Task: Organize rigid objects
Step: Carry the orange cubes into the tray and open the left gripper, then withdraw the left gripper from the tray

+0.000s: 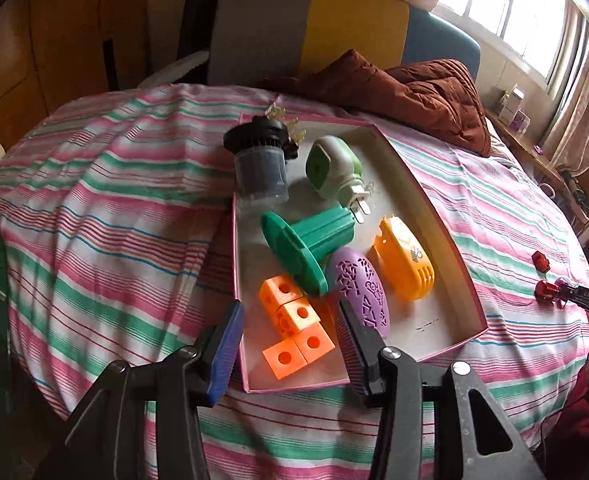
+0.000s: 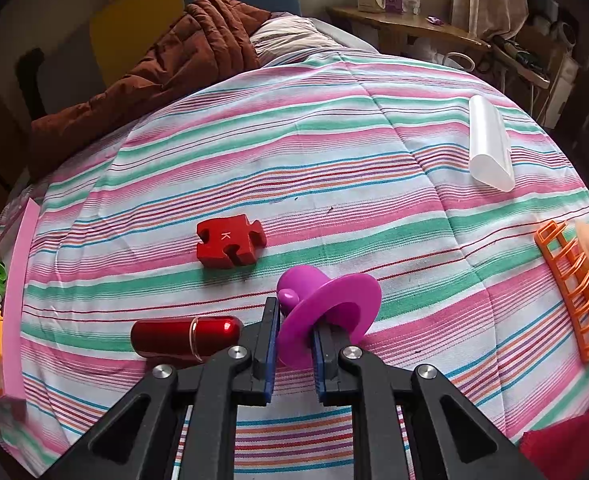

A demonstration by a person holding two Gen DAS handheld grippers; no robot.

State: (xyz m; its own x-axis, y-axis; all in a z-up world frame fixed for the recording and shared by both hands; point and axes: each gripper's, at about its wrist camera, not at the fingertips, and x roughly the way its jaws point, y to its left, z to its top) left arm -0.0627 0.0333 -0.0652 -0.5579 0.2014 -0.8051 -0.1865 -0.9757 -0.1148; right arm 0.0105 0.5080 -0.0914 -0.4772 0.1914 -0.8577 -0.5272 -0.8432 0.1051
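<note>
**Me:** Two tongs, two jobs. My right gripper (image 2: 296,340) is pressed together on the rim of the purple plastic piece shaped like a little hat (image 2: 326,312). It sits just over the striped bed sheet (image 2: 334,152), with the shiny red metal capsule (image 2: 186,338) just beside it.

**Helper:** And the left one?

**Me:** My left gripper (image 1: 290,328) is spread apart and pinching nothing. It hangs over the near end of the shallow pink cardboard box (image 1: 446,240). The orange plastic cubes with holes (image 1: 294,324) lie between its fingers but nothing squeezes them.

**Helper:** What could go wrong?

**Me:** I only hold the purple piece by its thin rim. I think it could twist or slip out if I swing it fast toward the box.

**Helper:** Is there room in the box?

**Me:** Not much. The green plastic spool (image 1: 306,248), the purple egg-shaped shell with cut-out shapes (image 1: 364,292), the orange plastic shell (image 1: 406,264) and the pale green plug-in gadget (image 1: 334,168) fill it. The dark jar with a black cap (image 1: 260,168) leans on the far edge, and a bump might knock it onto the sheet.

**Helper:** Anything else?

**Me:** The bed is soft, so the box could tip if I press its wall. The red wooden puzzle piece (image 2: 230,246), the white plastic tube (image 2: 488,148) and the orange plastic rack (image 2: 574,284) are not in the box yet.
</note>
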